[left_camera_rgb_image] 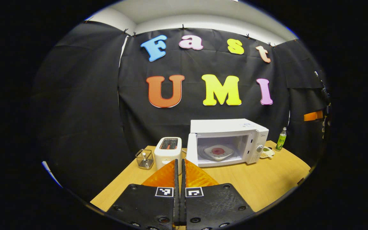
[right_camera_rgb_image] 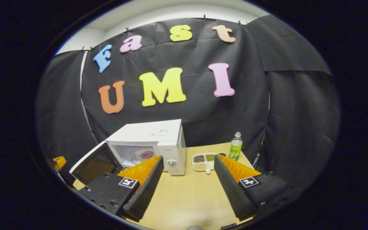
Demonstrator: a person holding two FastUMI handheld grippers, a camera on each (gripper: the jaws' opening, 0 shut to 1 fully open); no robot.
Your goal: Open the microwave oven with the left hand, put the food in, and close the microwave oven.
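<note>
Left gripper (left_camera_rgb_image: 180, 166): fingers pressed together, no gap, nothing between them. It hovers over the near part of the wooden table (left_camera_rgb_image: 267, 182).

Just past its tips, slightly to their left: white toaster (left_camera_rgb_image: 168, 150), two slots on top. Further left of that, a small wire basket (left_camera_rgb_image: 145, 158) with a small bottle-like item standing in it; can't tell what it is.

Ahead and to the right of the tips: white microwave (left_camera_rgb_image: 228, 140), door swung open, cavity exposed. Inside, on the turntable, a white plate with food (left_camera_rgb_image: 218, 152), a red round patch in its middle. So the food is already in and the door not yet closed.

Right of the microwave, touching or just beside its control side: a small white divided dish (left_camera_rgb_image: 266, 152). Beyond that, a green-labelled bottle (left_camera_rgb_image: 281, 139), upright, near the table's far right corner.

Right gripper (right_camera_rgb_image: 185, 166): fingers spread wide, holding nothing, bare table between them.

Beyond its left finger: the microwave with the open door (right_camera_rgb_image: 94, 163) swung out toward the camera, dark window panel facing in; the plate is visible inside the cavity.

Between the fingertips, farther off: the divided dish, three compartments. One holds dark reddish grains, one green, one pale beige. Just past the right finger's tip stands the bottle, cap on.
</note>
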